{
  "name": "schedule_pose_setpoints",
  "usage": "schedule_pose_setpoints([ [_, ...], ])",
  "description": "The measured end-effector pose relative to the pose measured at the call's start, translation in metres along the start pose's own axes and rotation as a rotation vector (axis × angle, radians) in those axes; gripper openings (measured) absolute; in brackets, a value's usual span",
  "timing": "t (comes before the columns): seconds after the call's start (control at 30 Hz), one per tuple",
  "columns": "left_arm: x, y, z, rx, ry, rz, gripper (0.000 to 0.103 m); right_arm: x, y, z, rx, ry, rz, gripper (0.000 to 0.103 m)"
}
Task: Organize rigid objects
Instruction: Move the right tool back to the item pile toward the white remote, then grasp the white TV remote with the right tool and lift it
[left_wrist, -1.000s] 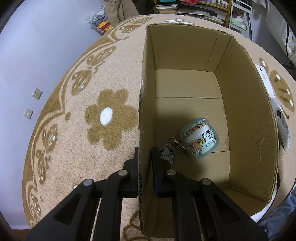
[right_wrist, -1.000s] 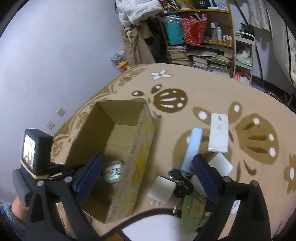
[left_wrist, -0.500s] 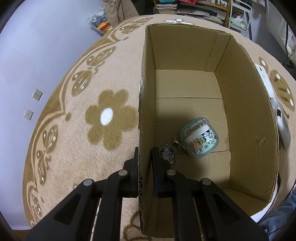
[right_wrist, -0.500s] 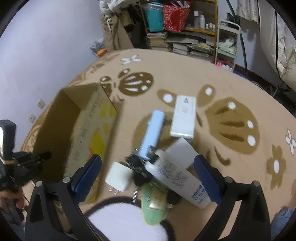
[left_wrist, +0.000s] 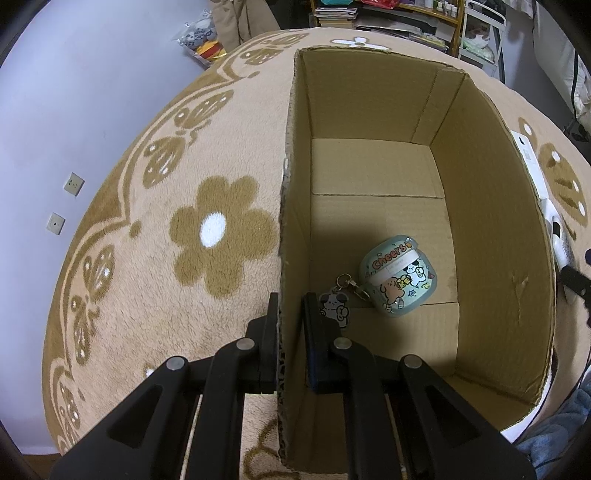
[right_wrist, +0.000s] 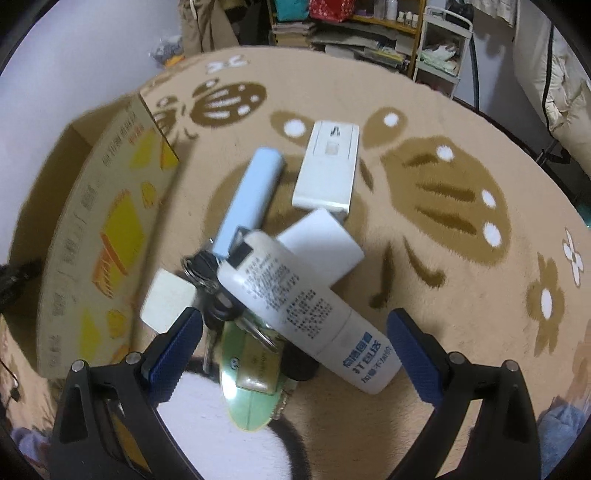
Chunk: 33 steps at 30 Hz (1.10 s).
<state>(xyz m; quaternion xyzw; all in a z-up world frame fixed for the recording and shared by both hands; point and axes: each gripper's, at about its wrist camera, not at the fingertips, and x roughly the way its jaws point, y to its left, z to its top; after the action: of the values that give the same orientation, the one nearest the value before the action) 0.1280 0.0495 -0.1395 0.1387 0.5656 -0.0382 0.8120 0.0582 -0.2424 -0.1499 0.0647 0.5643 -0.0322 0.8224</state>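
My left gripper (left_wrist: 291, 310) is shut on the left wall of the open cardboard box (left_wrist: 286, 229). Inside the box lies a teal cartoon earbud case (left_wrist: 397, 280) with a keychain charm (left_wrist: 334, 308). My right gripper (right_wrist: 295, 325) is open above a pile on the rug: a white bottle with printed text (right_wrist: 303, 306), a light blue bar (right_wrist: 251, 206), a white flat remote-like box (right_wrist: 328, 166), a white block (right_wrist: 321, 247), a white charger (right_wrist: 168, 299), a key bunch (right_wrist: 210, 280) and a green oval item (right_wrist: 251, 391). The box (right_wrist: 103, 229) lies left of the pile.
A beige flower-pattern rug (left_wrist: 207, 229) covers the floor. A lilac wall with sockets (left_wrist: 74, 182) is at the left. Shelves with books and clutter (right_wrist: 354, 33) stand at the back. A white round patch (right_wrist: 221, 428) lies below the pile.
My right gripper has swung right from the box and come down over the pile, which now looks much closer. My left gripper keeps its hold on the box wall, unmoved.
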Motion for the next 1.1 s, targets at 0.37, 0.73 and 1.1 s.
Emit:
schedule_pose_setpoints([
  [0.37,0.0,0.002,0.0,-0.015,0.002,-0.017,0.009,0.023,-0.001,-0.006,-0.002,0.023,-0.039,0.103],
  [0.73,0.0,0.003,0.0,-0.013,0.003,-0.022,0.009,0.031,-0.001,-0.003,-0.014,0.021,-0.112,0.082],
  [1.1,0.001,0.001,0.001,-0.001,0.003,-0.01,0.01,0.028,-0.004,-0.001,-0.011,0.062,-0.093,0.054],
])
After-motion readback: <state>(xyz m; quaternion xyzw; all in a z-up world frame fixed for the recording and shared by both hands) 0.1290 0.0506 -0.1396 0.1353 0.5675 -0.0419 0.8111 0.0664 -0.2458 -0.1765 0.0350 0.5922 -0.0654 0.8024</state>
